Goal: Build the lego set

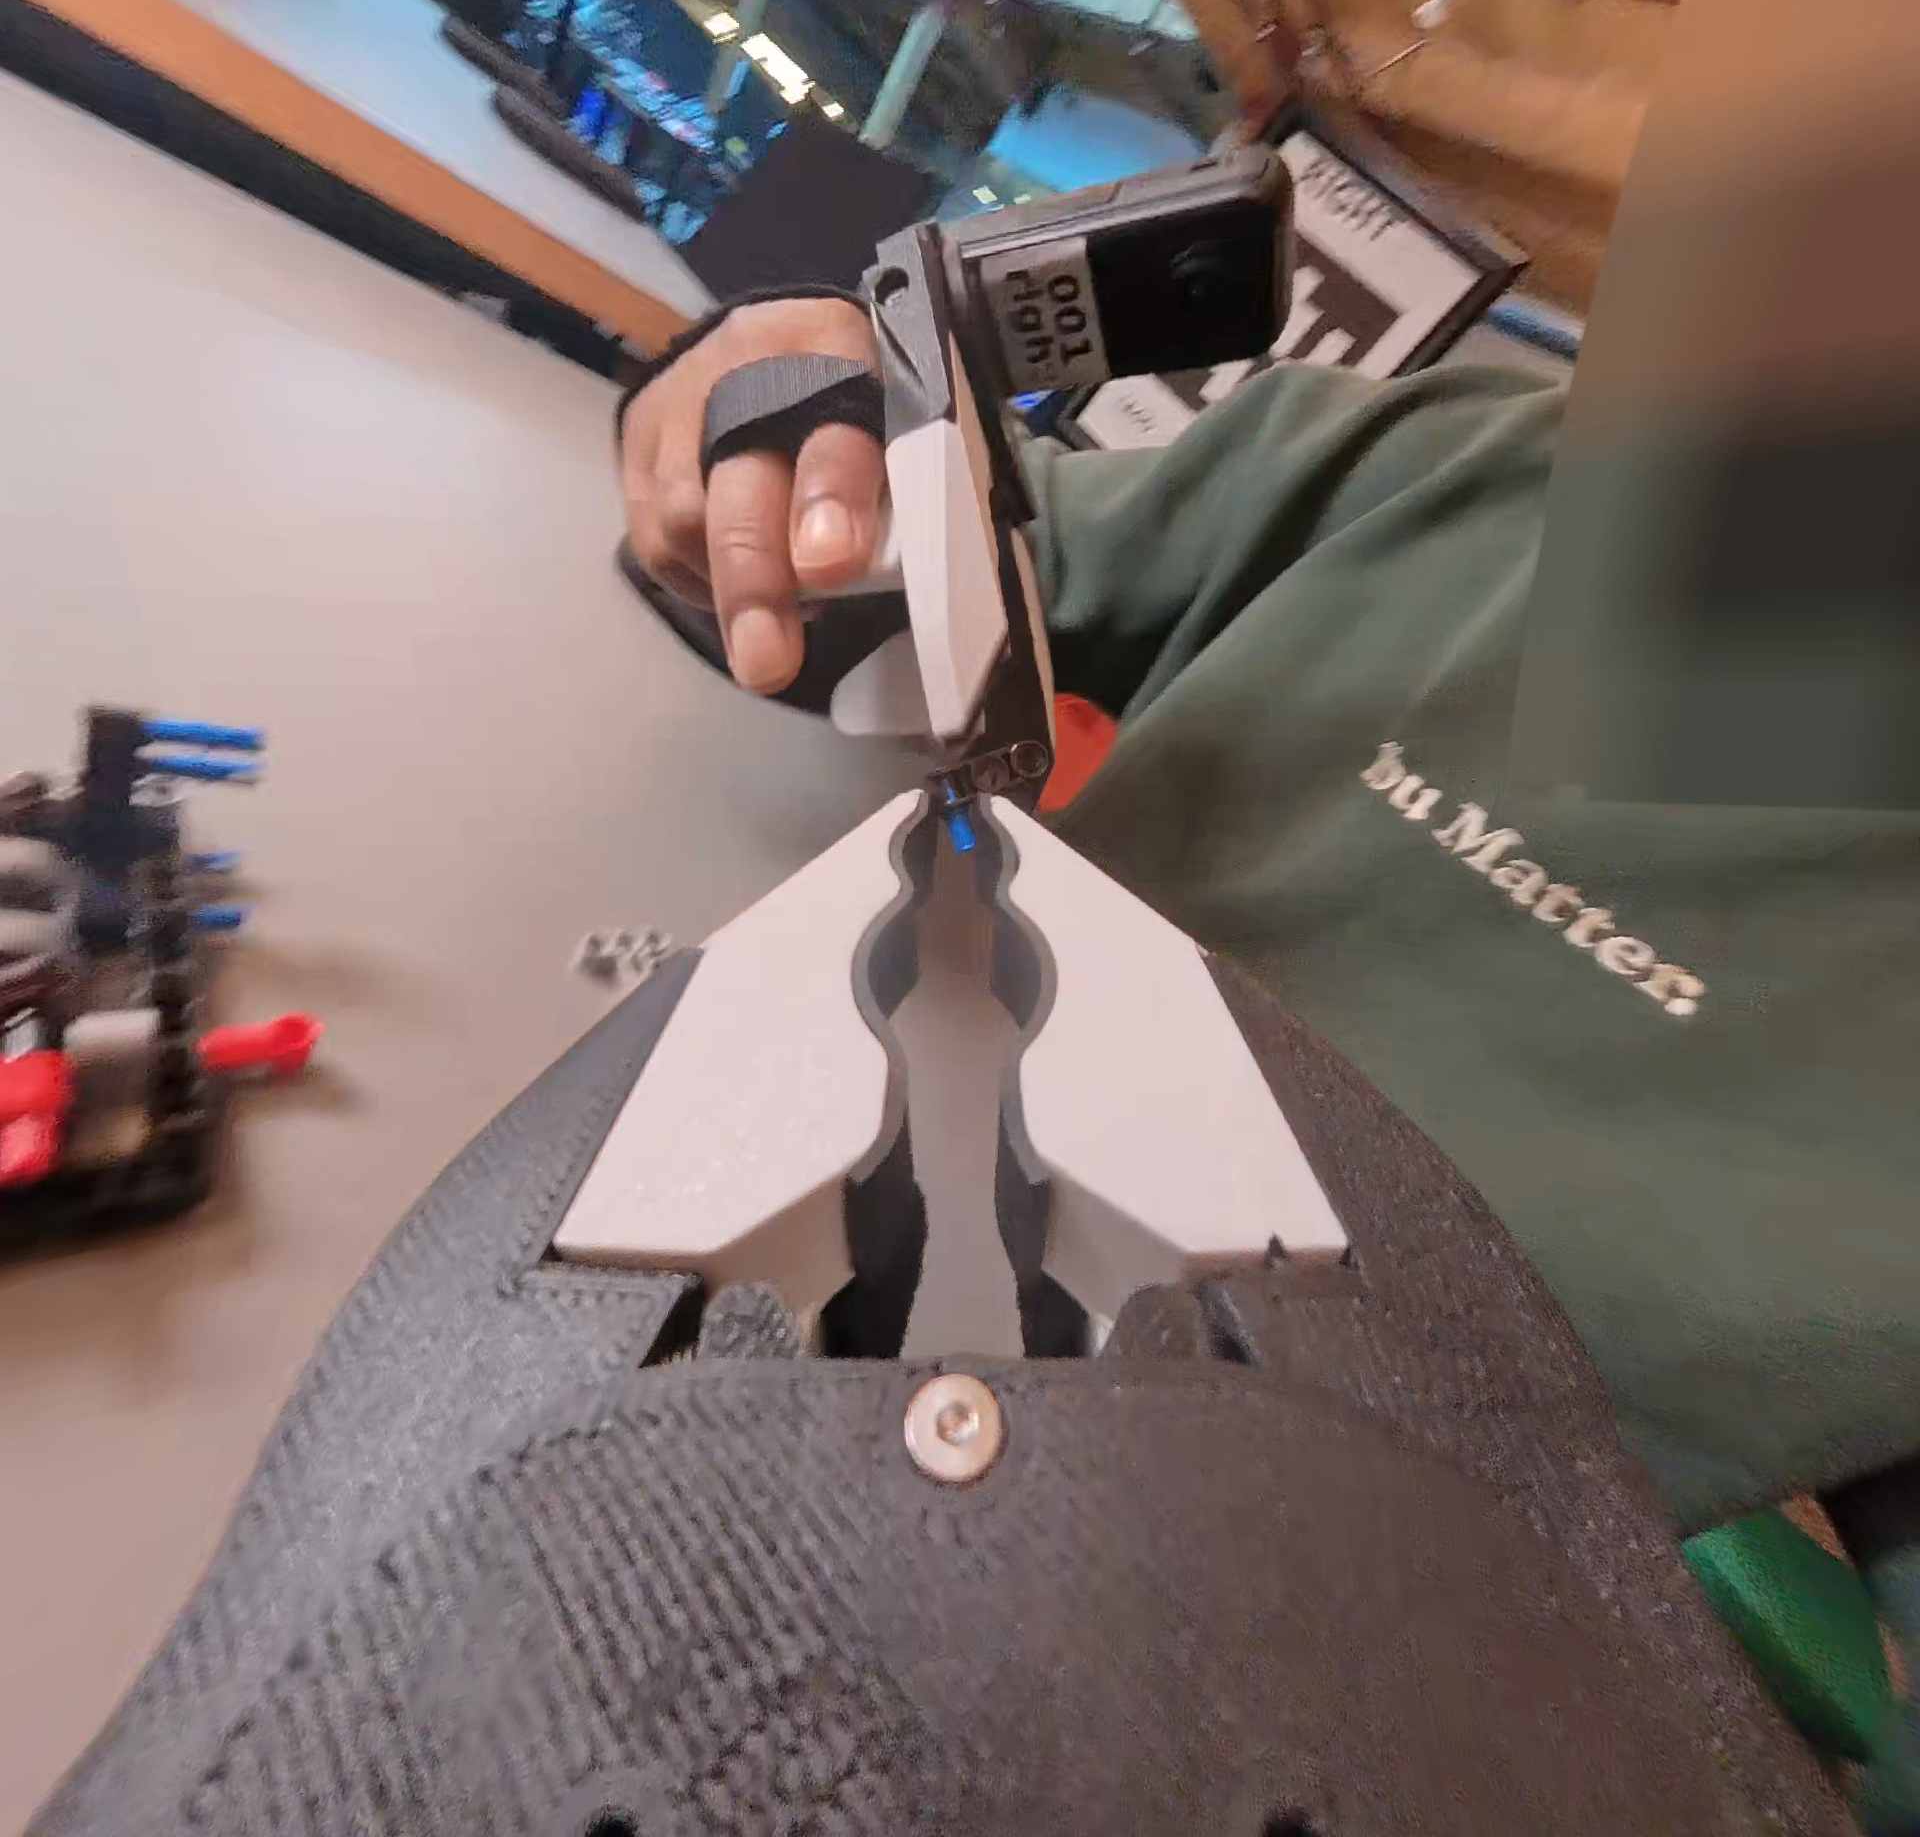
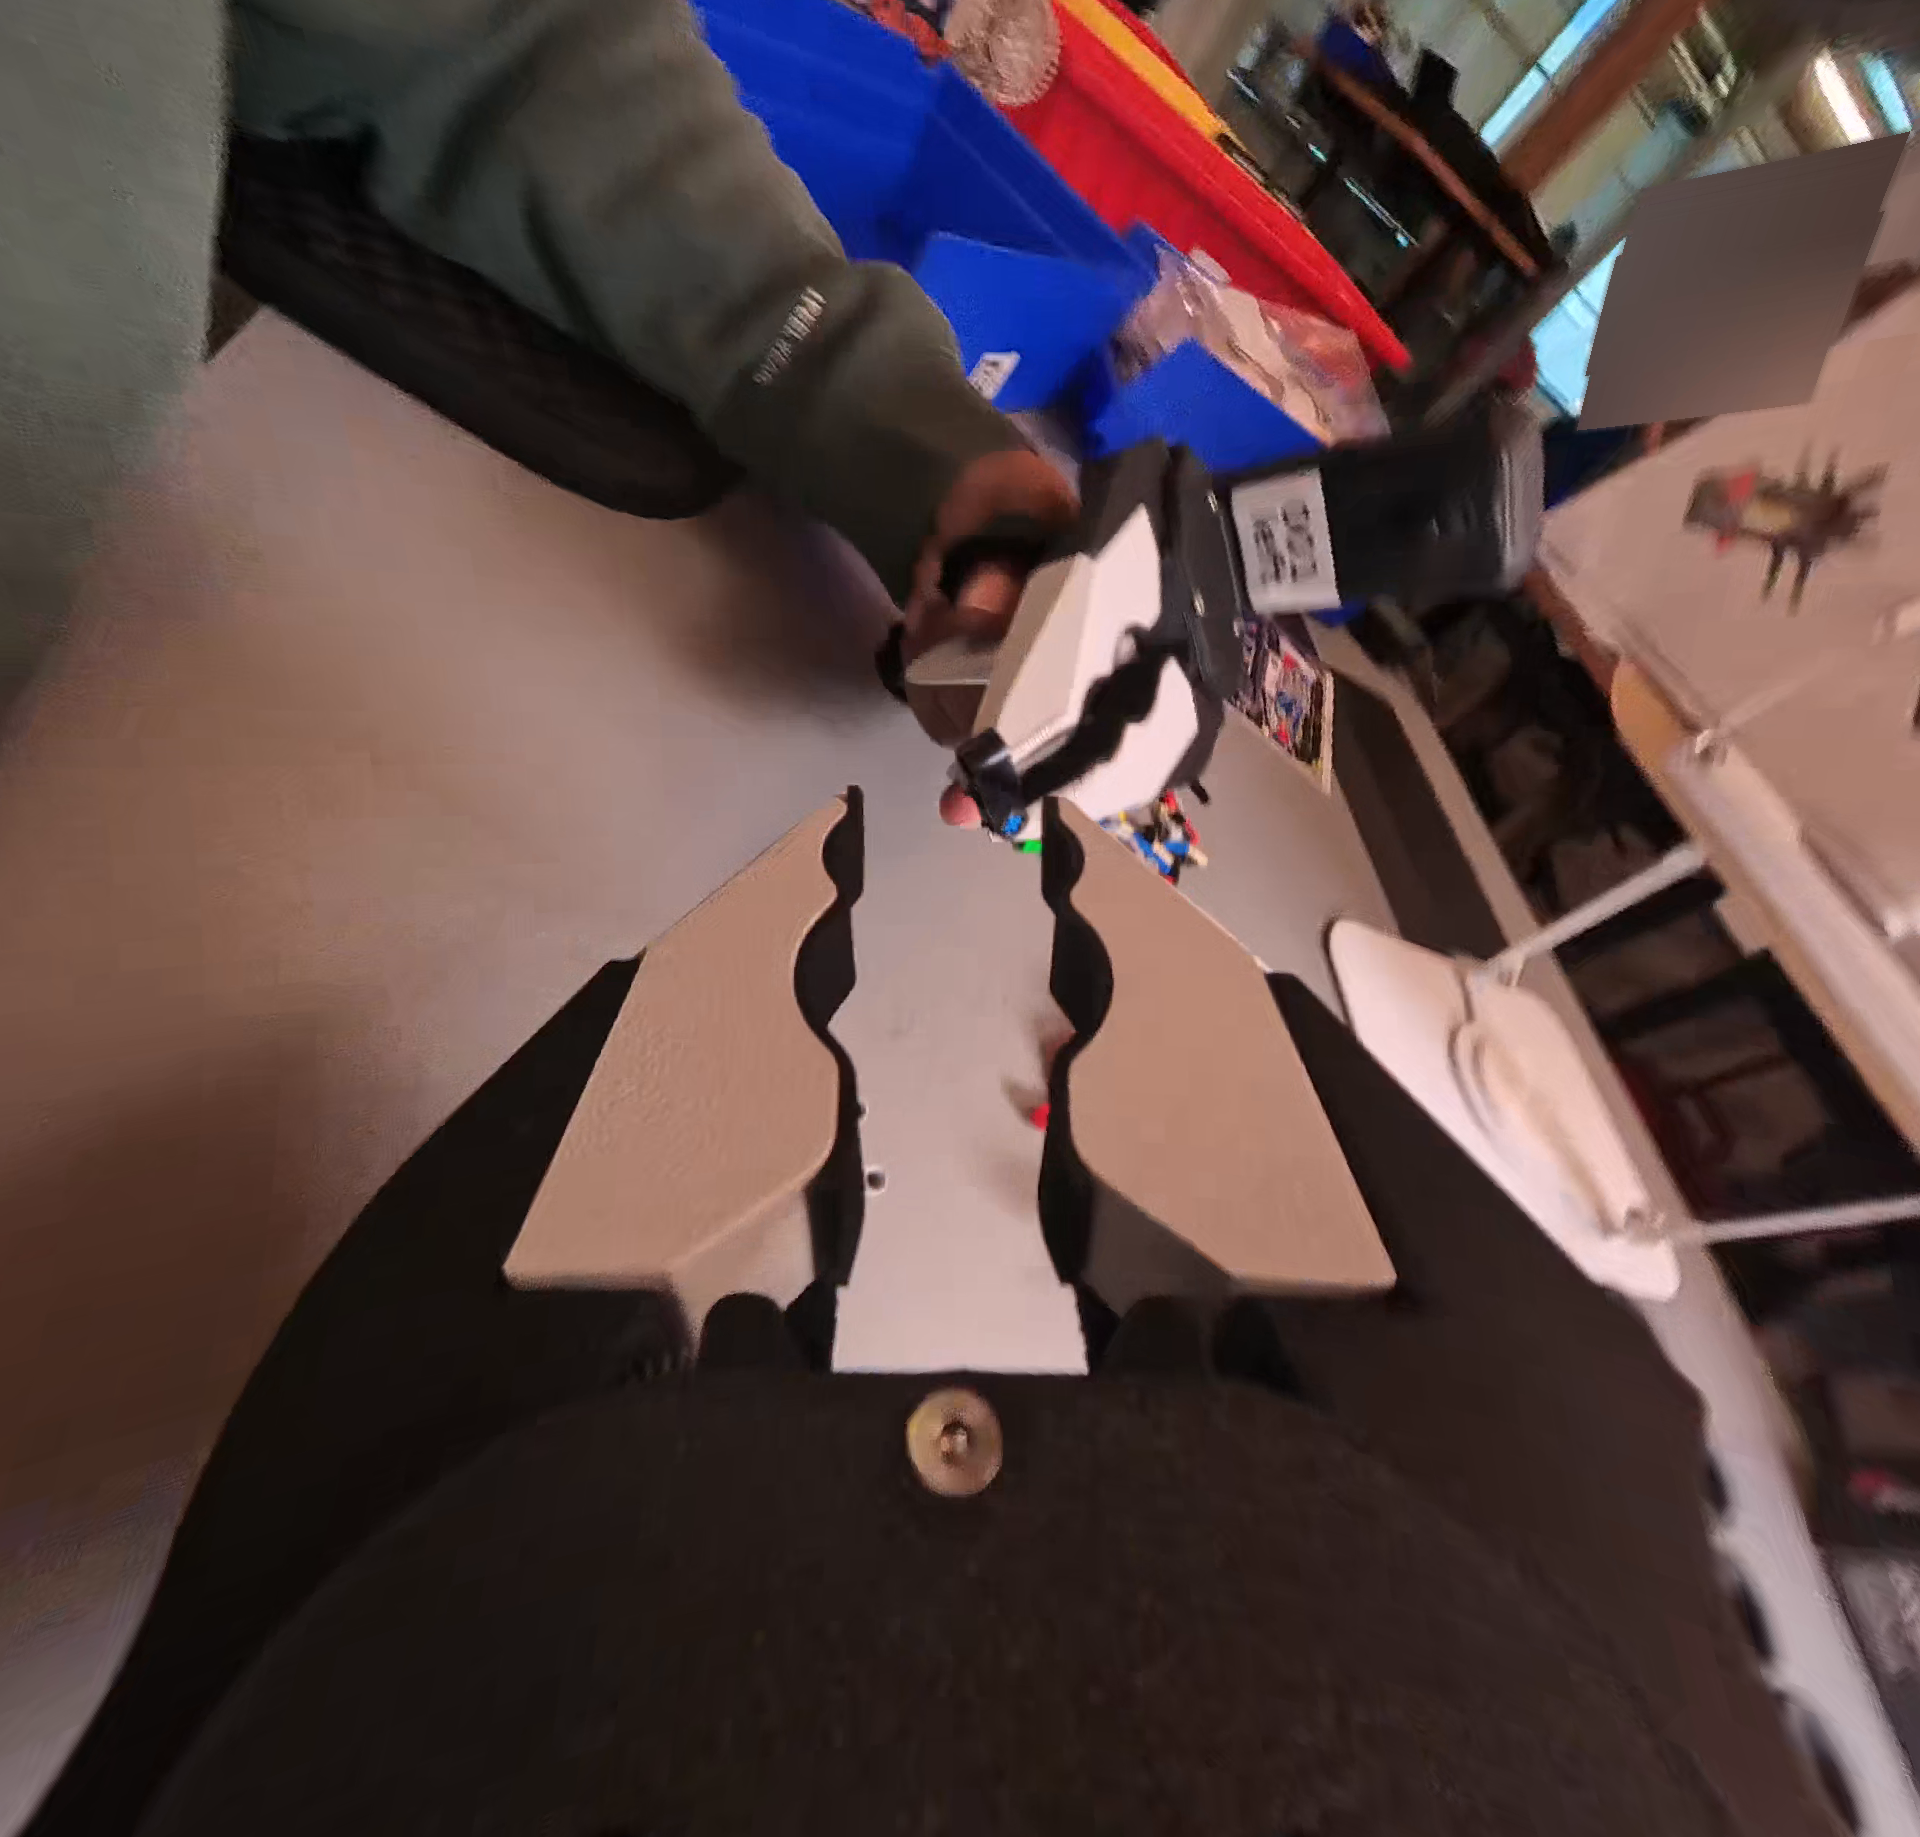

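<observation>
A pale grey table (image 1: pixel 312 540) carries the work, with a blurred, glass-fronted room behind it.

In the left wrist view, the left gripper (image 1: pixel 958 813) has its fingers drawn together, clamped at the very tips on a blue pin (image 1: pixel 958 833). The pin's far end meets a short black beam (image 1: pixel 1006 764) with round holes. Both are held up in the air above the table. Just past them the right gripper (image 1: pixel 997 738) points down at the beam, held by a strapped hand (image 1: pixel 748 499). A green sleeve (image 1: pixel 1351 644) fills the right side. A red piece (image 1: pixel 1075 748) shows just behind the tips. Toward the table's left edge lie a small grey piece (image 1: pixel 623 951), a loose red part (image 1: pixel 260 1044) and a partly built black, red and blue model (image 1: pixel 104 956), all blurred.

In the right wrist view, the right gripper (image 2: pixel 951 811) has its fingers well apart, and the beam and pin sit just beyond the gap, nearer the right-hand tip. Small red bits (image 2: pixel 1039 1101) lie on the table below. Farther on, the left gripper (image 2: pixel 992 779) grips the piece. A heap of loose bricks (image 2: pixel 1153 842) and a booklet (image 2: pixel 1288 696) lie behind it. A white lamp base (image 2: pixel 1486 1091) stands at the right edge. Blue bins (image 2: pixel 935 125) and a red bin (image 2: pixel 1195 146) line the far edge.
</observation>
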A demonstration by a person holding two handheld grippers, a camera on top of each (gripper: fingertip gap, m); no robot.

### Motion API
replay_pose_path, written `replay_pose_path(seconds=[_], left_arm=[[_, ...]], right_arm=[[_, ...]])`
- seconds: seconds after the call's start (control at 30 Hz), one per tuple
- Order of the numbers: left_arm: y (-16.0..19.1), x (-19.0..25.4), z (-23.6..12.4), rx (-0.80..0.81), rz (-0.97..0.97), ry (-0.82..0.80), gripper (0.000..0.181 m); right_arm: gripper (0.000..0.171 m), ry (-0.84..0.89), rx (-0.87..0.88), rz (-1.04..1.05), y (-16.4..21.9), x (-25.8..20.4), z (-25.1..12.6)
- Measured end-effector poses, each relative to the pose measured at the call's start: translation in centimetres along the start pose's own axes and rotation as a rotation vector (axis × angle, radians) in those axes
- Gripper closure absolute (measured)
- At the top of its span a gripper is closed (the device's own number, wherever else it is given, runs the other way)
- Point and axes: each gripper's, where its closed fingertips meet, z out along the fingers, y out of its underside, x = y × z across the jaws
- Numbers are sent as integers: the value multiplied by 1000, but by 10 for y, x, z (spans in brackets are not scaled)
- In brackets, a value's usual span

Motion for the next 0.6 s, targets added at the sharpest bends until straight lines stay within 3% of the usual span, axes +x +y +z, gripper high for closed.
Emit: replay_pose_path(seconds=[0.1,0.2,0.33,0.5,0.6], left_arm=[[-3,12,12,-3,8,81,176],[-10,11,15,37,7,69,176],[-27,-15,8,58,127,-212,157],[-43,-24,4,-22,374,-550,165],[-34,-28,11,-95,362,-589,168]], right_arm=[[157,-37,-7,-117,-12,0,1],[162,-93,-45,-111,-15,4,-5],[165,-131,-266,84,4,23,-15],[165,-116,-510,172,26,34,-26],[165,-132,-543,181,25,31,-23]])
